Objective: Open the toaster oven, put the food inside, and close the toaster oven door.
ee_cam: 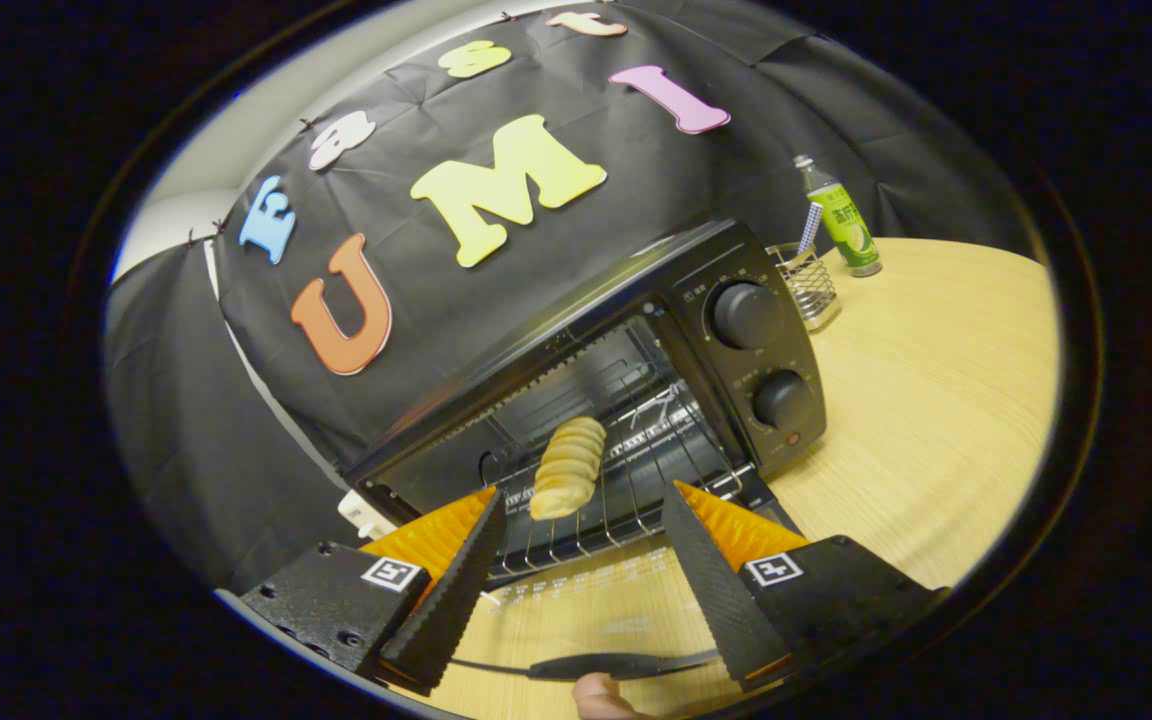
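Item: toaster oven (736, 330), black, door (586, 590) let down flat toward us on the wooden table (936, 400). Contents — one ridged bread roll (568, 468) lying on the wire rack (656, 460) inside the cavity. Our gripper (583, 515) stands spread wide, pinching nothing, the roll just ahead between its fingers. Beyond the oven: wire holder (816, 290), green bottle (844, 222).

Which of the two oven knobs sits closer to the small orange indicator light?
The lower knob; the light sits right under it. The upper knob is nearer the wire holder. Gripper open, bread just ahead of it.
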